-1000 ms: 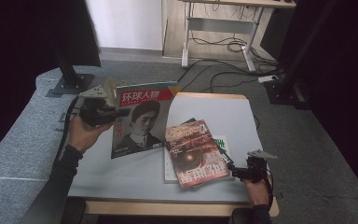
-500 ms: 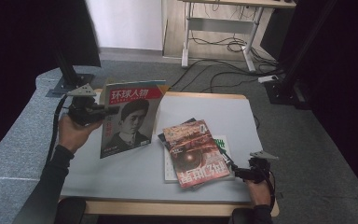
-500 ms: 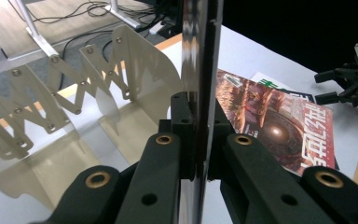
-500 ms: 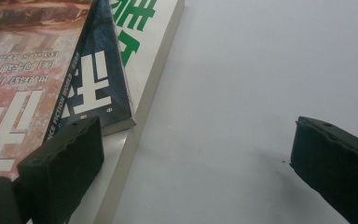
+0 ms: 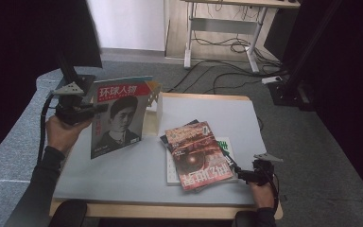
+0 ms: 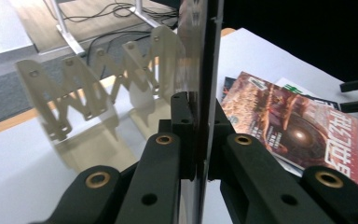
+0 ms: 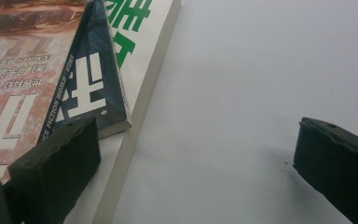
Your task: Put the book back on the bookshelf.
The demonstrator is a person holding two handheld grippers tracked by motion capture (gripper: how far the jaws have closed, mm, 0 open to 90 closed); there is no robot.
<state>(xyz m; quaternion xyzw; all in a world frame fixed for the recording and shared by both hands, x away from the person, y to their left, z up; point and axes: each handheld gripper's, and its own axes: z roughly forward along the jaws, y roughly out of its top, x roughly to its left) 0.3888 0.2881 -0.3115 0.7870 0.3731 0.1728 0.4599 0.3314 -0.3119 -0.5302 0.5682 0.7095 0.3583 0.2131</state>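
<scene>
Jaws of the right hand-held gripper (image 5: 244,175) stand wide apart at the near right edge of the tabletop (image 5: 123,179), holding nothing, 1 pad just beside the corner of the magazine stack (image 5: 196,153). Farther off on the left, the left hand-held gripper (image 5: 99,109) is clamped tight on the left edge of the portrait magazine (image 5: 118,118), held upright above the tabletop. Behind it stands a pale zigzag rack (image 6: 98,88)

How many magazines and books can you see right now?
4: the portrait magazine held upright in the left gripper; the red magazine topping the stack, a dark one under it, a white book at the bottom. More may be hidden.
</scene>
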